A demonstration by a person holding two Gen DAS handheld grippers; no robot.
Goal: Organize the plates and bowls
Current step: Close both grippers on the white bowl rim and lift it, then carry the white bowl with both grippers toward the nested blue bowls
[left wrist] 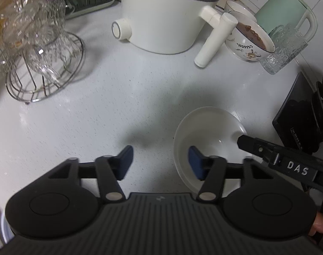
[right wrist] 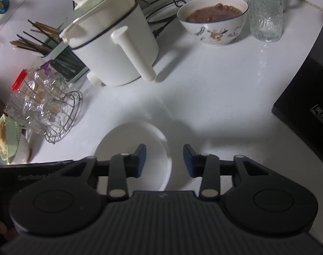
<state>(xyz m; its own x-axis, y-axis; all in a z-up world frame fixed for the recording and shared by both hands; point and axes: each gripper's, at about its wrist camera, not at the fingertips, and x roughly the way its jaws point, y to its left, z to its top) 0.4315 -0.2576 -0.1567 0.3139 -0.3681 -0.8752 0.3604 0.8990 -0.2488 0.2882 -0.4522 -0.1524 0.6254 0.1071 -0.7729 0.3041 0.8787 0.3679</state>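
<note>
A plain white bowl (left wrist: 210,131) sits empty on the white counter. My left gripper (left wrist: 160,162) is open, its right finger over the bowl's left rim and its left finger outside. In the right wrist view the white bowl (right wrist: 131,140) lies low centre. My right gripper (right wrist: 164,160) is open and straddles the bowl's right rim, left finger inside. A patterned bowl (right wrist: 213,20) with brown food stands at the back; it also shows in the left wrist view (left wrist: 246,42).
A white electric pot (left wrist: 167,14) with a long handle stands at the back. A wire rack of glasses (left wrist: 40,48) is on the left. A textured glass (left wrist: 282,48), a green kettle (left wrist: 288,10) and a black appliance (right wrist: 305,97) are on the right.
</note>
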